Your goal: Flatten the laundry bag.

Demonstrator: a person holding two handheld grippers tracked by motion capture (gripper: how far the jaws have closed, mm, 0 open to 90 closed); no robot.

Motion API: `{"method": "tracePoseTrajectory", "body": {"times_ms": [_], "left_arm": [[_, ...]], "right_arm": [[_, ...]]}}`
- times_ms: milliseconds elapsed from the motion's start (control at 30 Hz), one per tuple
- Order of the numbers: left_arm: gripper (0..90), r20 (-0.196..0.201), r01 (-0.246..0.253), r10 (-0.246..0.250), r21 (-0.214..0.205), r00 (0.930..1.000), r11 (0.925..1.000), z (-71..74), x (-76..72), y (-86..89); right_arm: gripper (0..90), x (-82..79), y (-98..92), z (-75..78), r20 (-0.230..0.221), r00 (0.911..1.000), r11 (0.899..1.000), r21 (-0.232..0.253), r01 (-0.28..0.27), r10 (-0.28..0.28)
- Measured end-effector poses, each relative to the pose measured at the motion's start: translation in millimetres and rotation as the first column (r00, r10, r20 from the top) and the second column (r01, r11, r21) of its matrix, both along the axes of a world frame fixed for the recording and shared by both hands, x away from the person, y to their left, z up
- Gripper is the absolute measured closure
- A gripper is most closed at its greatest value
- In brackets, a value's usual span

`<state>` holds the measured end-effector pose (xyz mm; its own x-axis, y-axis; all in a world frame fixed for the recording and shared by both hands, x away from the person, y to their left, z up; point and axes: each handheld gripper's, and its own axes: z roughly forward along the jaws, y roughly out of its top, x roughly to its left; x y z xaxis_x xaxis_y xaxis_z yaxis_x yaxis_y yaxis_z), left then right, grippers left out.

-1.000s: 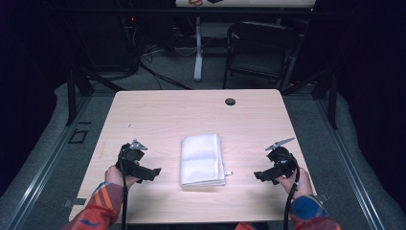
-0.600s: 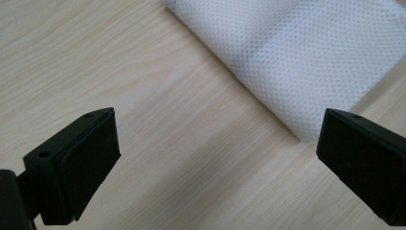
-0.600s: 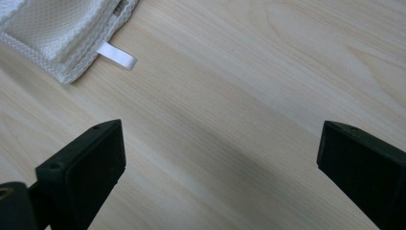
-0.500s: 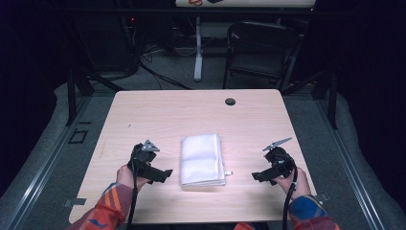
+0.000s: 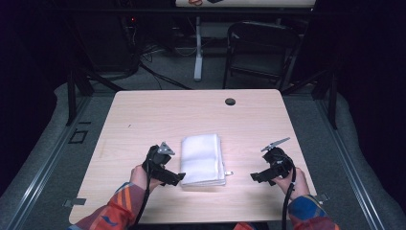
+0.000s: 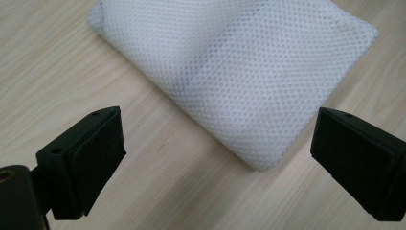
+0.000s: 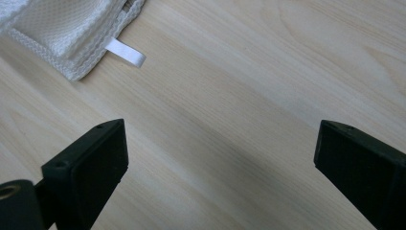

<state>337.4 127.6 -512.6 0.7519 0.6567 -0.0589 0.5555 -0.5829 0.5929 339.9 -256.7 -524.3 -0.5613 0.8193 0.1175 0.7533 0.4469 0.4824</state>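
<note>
Now left tool (image 5: 178,178) nearer mesh cloth (image 5: 202,158)

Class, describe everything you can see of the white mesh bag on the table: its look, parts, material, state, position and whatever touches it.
The white folded mesh bag is a flat rectangle of fine netted fabric, layered, with stitched edging and a small white loop tab sticking out at its right edge near the front corner. It lies flat on the pale wooden table, toward the front, between the two claws. The open left claw faces a corner of it without touching; only the table touches it.
</note>
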Motion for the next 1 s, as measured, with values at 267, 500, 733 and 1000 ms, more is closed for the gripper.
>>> {"method": "tracePoseTrajectory", "body": {"times_ms": [267,500,733,1000], "left_arm": [[6.6,-0.011,0.060,-0.060,0.002,0.9981,0.9982,-3.9,2.7,-19.1],[8.1,-0.008,0.102,-0.102,0.009,0.9948,0.9948,-8.6,2.7,-36.5],[9.7,-0.009,0.161,-0.160,0.031,0.9870,0.9865,-14.0,2.0,-54.8],[10.3,-0.008,0.192,-0.192,0.047,0.9813,0.9802,-19.3,3.7,-70.2]], "right_arm": [[4.9,0.4,0.5,0.7,-0.026,0.9996,1.000,-0.017,-0.010,0.009],[5.3,0.7,1.1,0.0,-0.036,0.9992,1.000,-0.021,-0.019,0.018],[5.4,-0.4,2.7,-1.9,-0.029,0.9996,1.000,0.009,-0.004,0.004],[5.5,-0.4,2.4,0.4,-0.049,0.9983,0.999,-0.025,-0.033,0.032]]}}
